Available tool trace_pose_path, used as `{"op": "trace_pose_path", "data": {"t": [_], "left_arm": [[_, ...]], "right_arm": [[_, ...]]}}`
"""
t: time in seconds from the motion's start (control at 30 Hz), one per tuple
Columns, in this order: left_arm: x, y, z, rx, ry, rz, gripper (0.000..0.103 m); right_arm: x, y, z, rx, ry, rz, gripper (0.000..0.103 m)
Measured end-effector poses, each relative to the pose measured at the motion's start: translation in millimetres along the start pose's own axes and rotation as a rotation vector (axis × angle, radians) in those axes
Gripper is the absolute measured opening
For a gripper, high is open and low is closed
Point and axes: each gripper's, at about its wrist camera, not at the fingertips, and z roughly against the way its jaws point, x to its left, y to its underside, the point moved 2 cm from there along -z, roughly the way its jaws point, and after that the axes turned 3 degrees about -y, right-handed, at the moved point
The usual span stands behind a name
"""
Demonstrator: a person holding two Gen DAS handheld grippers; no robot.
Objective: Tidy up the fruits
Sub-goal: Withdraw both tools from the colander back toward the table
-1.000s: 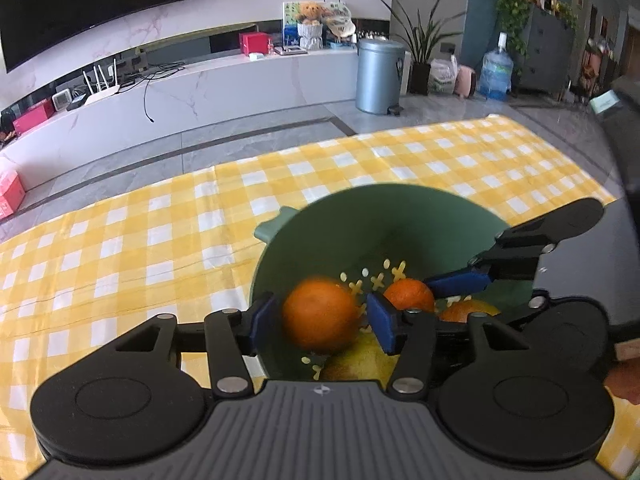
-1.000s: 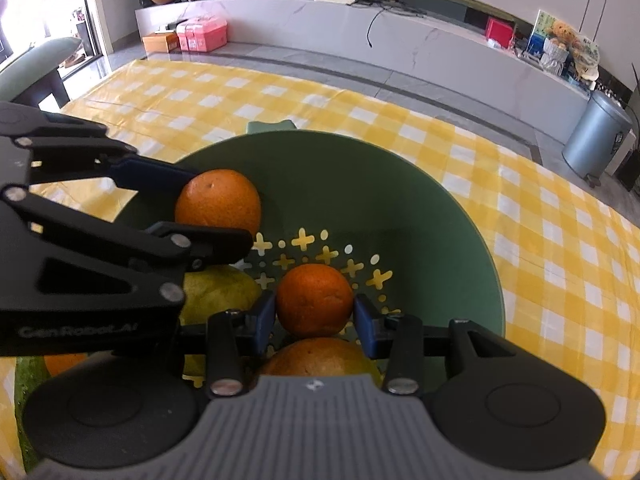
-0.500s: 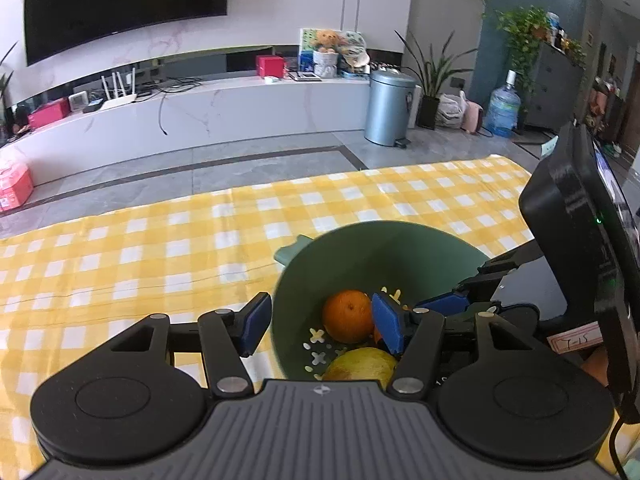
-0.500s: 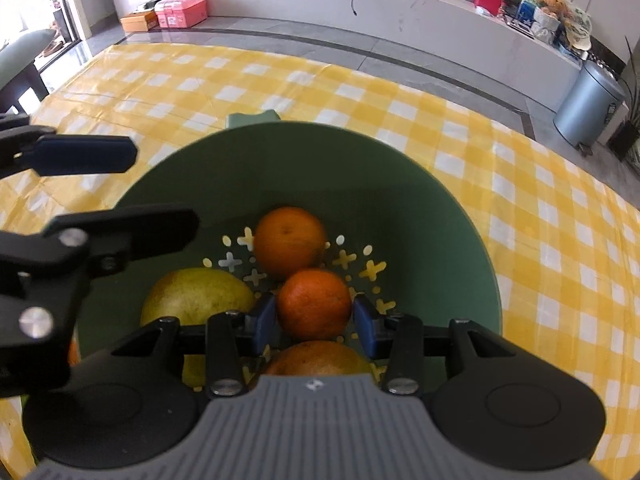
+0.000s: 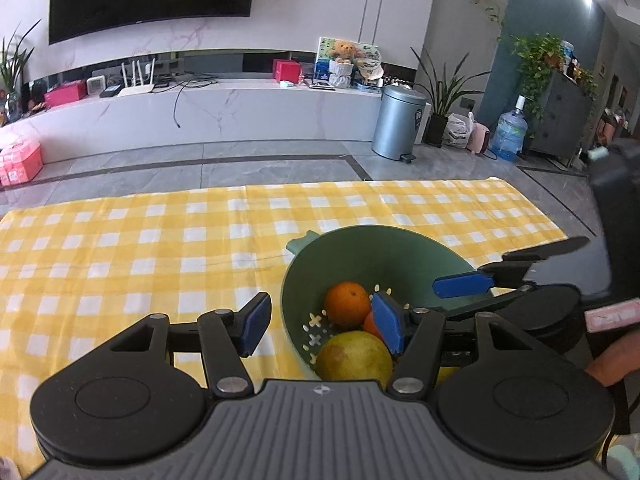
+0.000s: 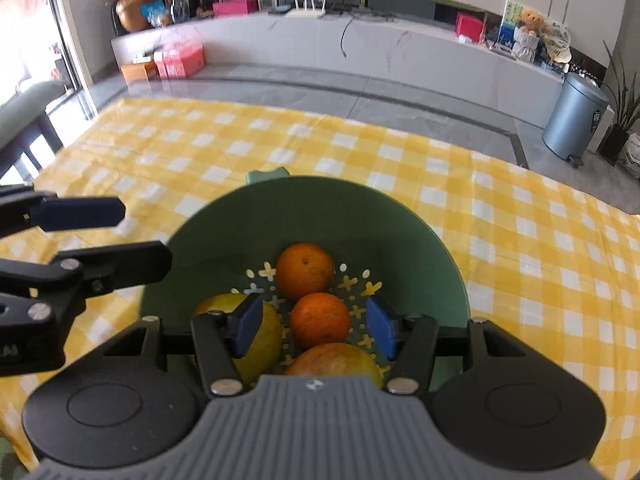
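A green colander bowl (image 6: 320, 200) stands on the yellow checked tablecloth (image 6: 520, 240). In it lie two oranges, a far one (image 6: 305, 272) and a near one (image 6: 320, 318), a yellow-green pear (image 6: 216, 308) and another orange-yellow fruit (image 6: 332, 360). My right gripper (image 6: 314, 326) hangs just above the near orange. Its jaws are opening, with that orange between the pads and untouched. My left gripper (image 5: 320, 328) stands open and empty over the bowl's left rim (image 5: 286, 300), above the far orange (image 5: 347, 304) and the pear (image 5: 354, 356).
The cloth-covered table ends at a far edge (image 5: 320, 186) with grey floor beyond. A chair (image 6: 24, 100) stands off the table's left corner. A person's hand (image 5: 612, 360) holds the right gripper's body, close beside my left one.
The left gripper let its orange go into the bowl, then pulled back up and to the left. The right gripper's jaws came off the near orange and it rose a little.
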Motion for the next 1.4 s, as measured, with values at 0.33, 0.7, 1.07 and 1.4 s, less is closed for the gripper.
{"op": "trace_pose_path", "data": {"t": [0.33,0.7,1.07,1.4], "left_arm": [[-15,5,29,0.016,0.090,-0.004,0.070],[-37,36,44,0.084,0.156,-0.078,0.070],[-43,72,40,0.139,0.173,-0.081,0.070],[-32,90,27,0.194,0.176,-0.057,0.070]], "right_arm": [[2,34,62,-0.221,-0.007,-0.052,0.062],[3,110,107,-0.292,-0.036,-0.164,0.081],[7,168,102,-0.248,0.031,-0.218,0.085],[10,175,88,-0.218,0.029,-0.208,0.074]]}}
